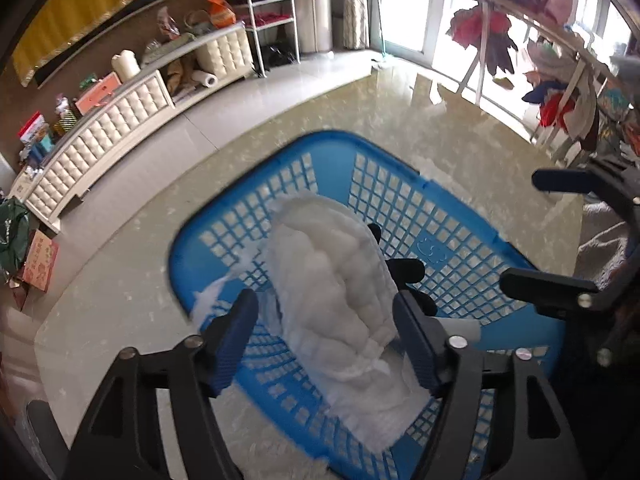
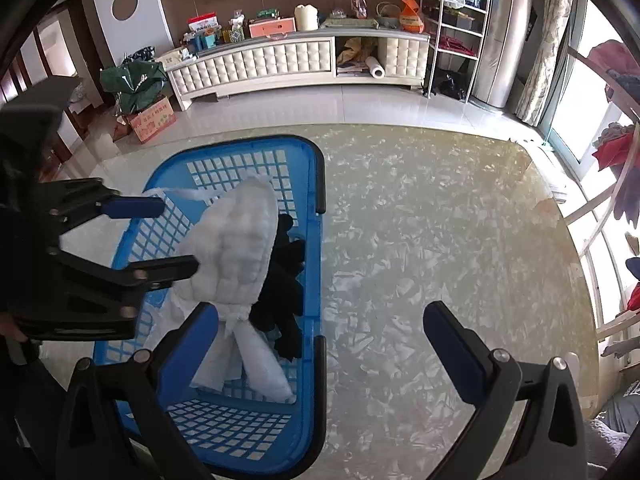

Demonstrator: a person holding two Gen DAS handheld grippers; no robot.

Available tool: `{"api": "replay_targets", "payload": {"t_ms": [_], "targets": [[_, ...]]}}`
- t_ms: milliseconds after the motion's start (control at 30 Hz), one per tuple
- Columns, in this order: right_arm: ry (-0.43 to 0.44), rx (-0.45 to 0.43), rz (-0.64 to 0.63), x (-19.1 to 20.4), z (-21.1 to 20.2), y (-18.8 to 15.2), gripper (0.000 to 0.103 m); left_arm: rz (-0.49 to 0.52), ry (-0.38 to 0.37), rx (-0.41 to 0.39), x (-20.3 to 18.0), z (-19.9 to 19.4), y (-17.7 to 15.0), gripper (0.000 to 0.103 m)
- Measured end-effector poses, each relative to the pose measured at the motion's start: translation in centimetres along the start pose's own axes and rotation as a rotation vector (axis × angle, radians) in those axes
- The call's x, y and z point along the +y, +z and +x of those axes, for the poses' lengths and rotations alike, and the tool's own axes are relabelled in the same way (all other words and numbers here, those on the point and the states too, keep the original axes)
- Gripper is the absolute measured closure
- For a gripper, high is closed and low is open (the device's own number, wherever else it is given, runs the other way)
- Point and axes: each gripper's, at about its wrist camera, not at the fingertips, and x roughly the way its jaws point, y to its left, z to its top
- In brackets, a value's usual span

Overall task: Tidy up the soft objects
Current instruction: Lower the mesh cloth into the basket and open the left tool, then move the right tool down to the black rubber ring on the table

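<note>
A blue lattice basket (image 1: 400, 200) (image 2: 256, 432) stands on the marbled table. A white quilted cloth item (image 1: 340, 280) (image 2: 236, 256) lies in it, over a black soft item (image 2: 286, 280) (image 1: 408, 270). My left gripper (image 1: 324, 316) is open just above the white item, fingers either side of it; it also shows in the right wrist view (image 2: 176, 236) at the left. My right gripper (image 2: 320, 320) is open and empty, hovering over the basket's right rim and the table; it also shows in the left wrist view (image 1: 532, 232) at the right.
The marbled tabletop (image 2: 440, 240) extends to the right of the basket. Beyond it, a white tufted cabinet (image 2: 296, 60) with clutter lines the wall. A drying rack with clothes (image 1: 540, 40) stands by the windows. A cardboard box (image 2: 154, 118) sits on the floor.
</note>
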Motion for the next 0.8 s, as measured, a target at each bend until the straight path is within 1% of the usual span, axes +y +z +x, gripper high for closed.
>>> {"api": "replay_targets", "payload": {"t_ms": [33,100,200,233,333,400,433,467,533,633,800], "targets": [[0.011,-0.012,-0.002,0.2,-0.3,0.0,0.0,-0.007,0.006,-0.014,0.2,-1.0,-0.2,0.02],[0.035,-0.031,-0.014,0.6,-0.7,0.1,0.0,-0.009,0.03,-0.035,0.3,-2.2,-0.5,0.02],[0.057,-0.04,-0.026,1.4,-0.9,0.2,0.0,-0.011,0.056,-0.068,0.7,-4.5,-1.5,0.014],[0.062,-0.04,-0.034,1.8,-0.9,0.3,0.0,-0.021,0.066,-0.071,1.0,-5.1,-1.9,0.014],[0.074,-0.042,-0.05,3.2,-1.2,0.5,0.0,-0.046,0.085,-0.094,1.9,-7.4,-3.6,0.013],[0.085,-0.056,-0.07,4.4,-1.7,0.7,0.0,-0.057,0.1,-0.104,2.5,-8.7,-4.6,0.01],[0.092,-0.068,-0.081,5.0,-2.2,0.8,0.0,-0.06,0.107,-0.106,2.8,-9.1,-5.0,0.004],[0.1,-0.08,-0.089,5.6,-2.5,0.9,0.0,-0.067,0.119,-0.112,3.2,-9.9,-5.5,0.0],[0.132,-0.107,-0.109,7.4,-3.5,1.0,0.0,-0.081,0.138,-0.121,3.9,-10.9,-6.5,0.0],[0.185,-0.106,-0.126,9.9,-4.2,1.2,0.0,-0.115,0.159,-0.135,5.2,-12.8,-8.8,0.0],[0.207,-0.081,-0.195,15.1,-3.9,1.4,0.0,-0.171,0.206,-0.133,7.5,-14.7,-12.7,0.0]]}}
